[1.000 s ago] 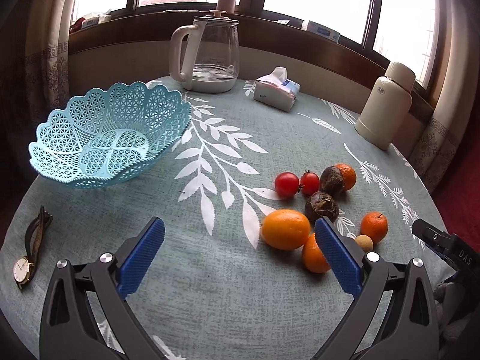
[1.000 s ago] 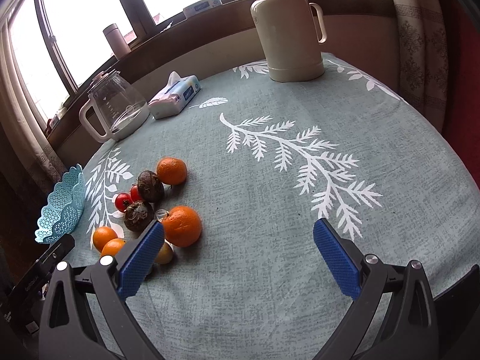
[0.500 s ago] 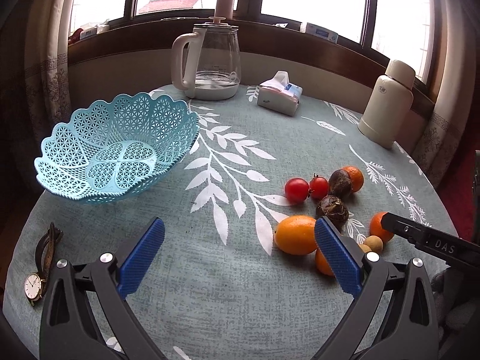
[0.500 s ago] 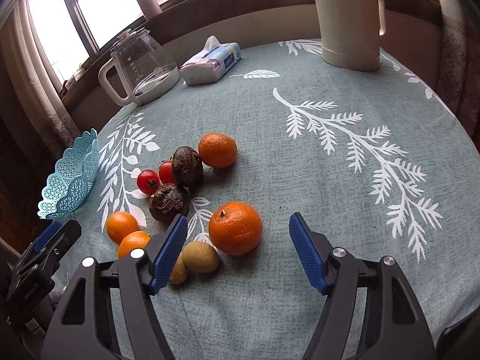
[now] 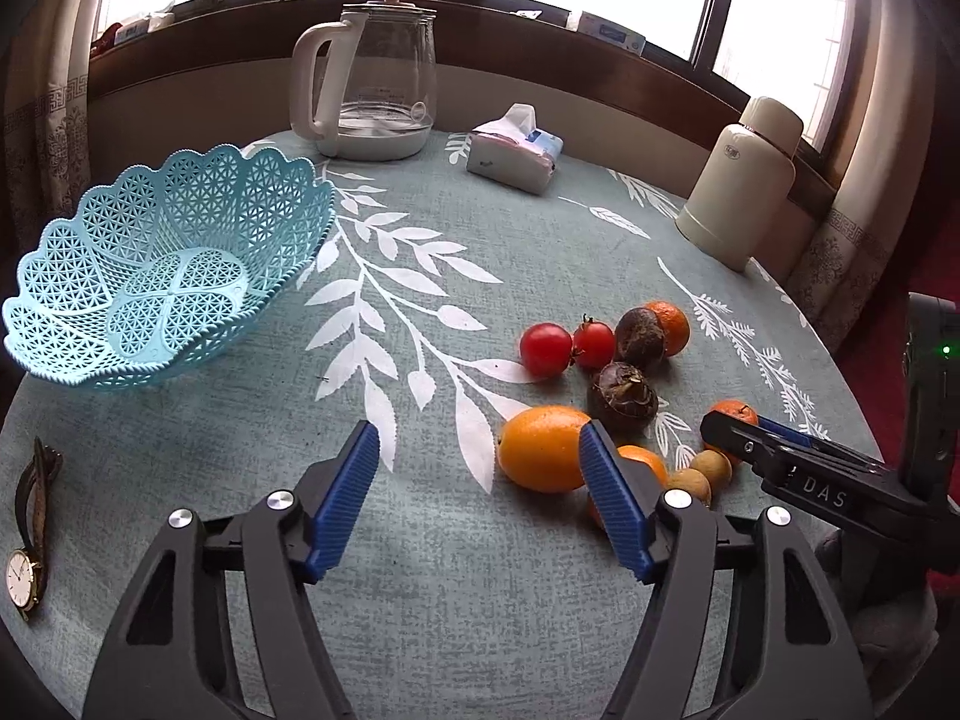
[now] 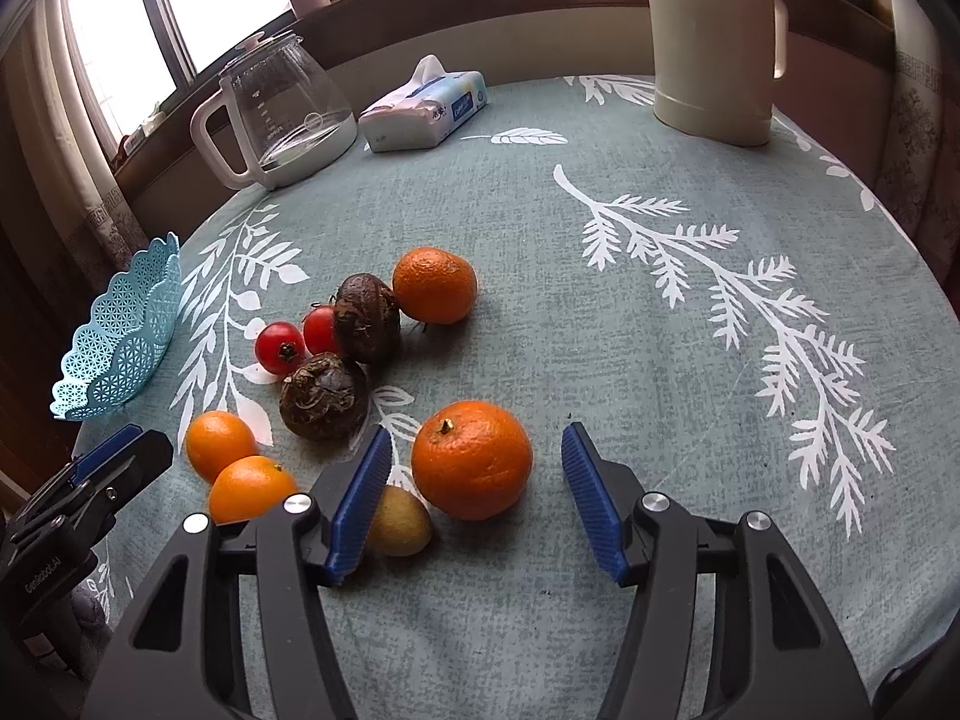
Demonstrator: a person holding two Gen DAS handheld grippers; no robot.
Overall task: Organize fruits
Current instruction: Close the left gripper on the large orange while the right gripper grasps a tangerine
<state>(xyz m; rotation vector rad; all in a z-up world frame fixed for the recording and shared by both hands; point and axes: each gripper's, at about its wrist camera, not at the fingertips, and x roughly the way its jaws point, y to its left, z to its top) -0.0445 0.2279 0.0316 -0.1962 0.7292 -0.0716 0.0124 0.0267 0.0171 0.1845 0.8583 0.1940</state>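
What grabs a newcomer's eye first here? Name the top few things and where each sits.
The fruit cluster on the near side of the table stands out first: oranges, two red tomatoes and two dark brown fruits. The open right gripper straddles the nearest orange without touching it. Next comes the empty blue basket at the table's left edge, with a glass kettle by the window behind it.

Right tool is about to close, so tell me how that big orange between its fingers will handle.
The orange looks round and free on the tablecloth, so a nudge would probably roll it. Its dimpled peel likely grips the ribbed fingers well. It seems firm but squashable; close the right tool gently.
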